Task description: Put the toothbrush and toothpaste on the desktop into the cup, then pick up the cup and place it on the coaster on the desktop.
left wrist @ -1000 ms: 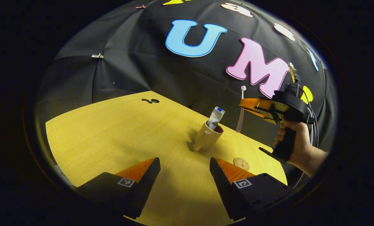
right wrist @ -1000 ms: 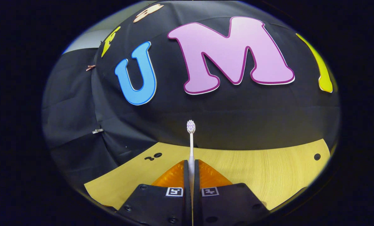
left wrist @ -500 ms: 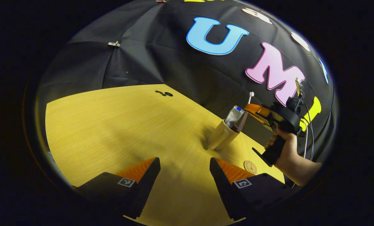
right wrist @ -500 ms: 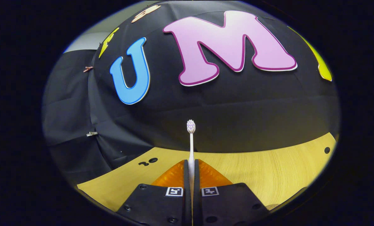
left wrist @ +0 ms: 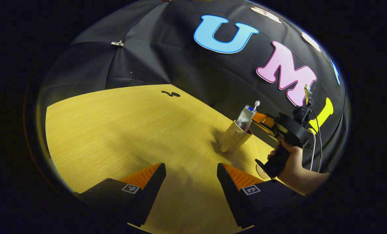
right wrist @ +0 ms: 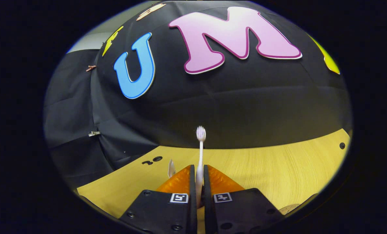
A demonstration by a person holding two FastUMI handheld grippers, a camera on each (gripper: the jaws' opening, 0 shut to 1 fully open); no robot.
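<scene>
On a yellow wooden counter (left wrist: 115, 130) stands a tan cup (left wrist: 233, 141), ahead and to the right of the left gripper (left wrist: 190, 182). The toothpaste (left wrist: 246, 116) tube already stands in the cup, leaning out over its rim. The left gripper hovers low over the counter with its jaws spread wide and nothing between them.

The right gripper (right wrist: 198, 182) is clenched on the toothbrush (right wrist: 199, 152). In the right gripper view the handle passes between both fingers and the bristle head points up and away. In the left gripper view this gripper, held in a person's hand (left wrist: 294, 165), sits just behind the cup, and the brush head pokes up beside the toothpaste above the cup. The lower end of the handle appears to be inside the cup, though how deep it goes cannot be told.

The step in hand is putting the toothbrush into the cup. Next, the right gripper likely needs to release and back away without tipping the cup. The round coaster (left wrist: 261, 171) lies on the counter near the hand, just right of the left gripper's right finger, partly hidden by the right gripper's handle, waiting for the cup.
</scene>
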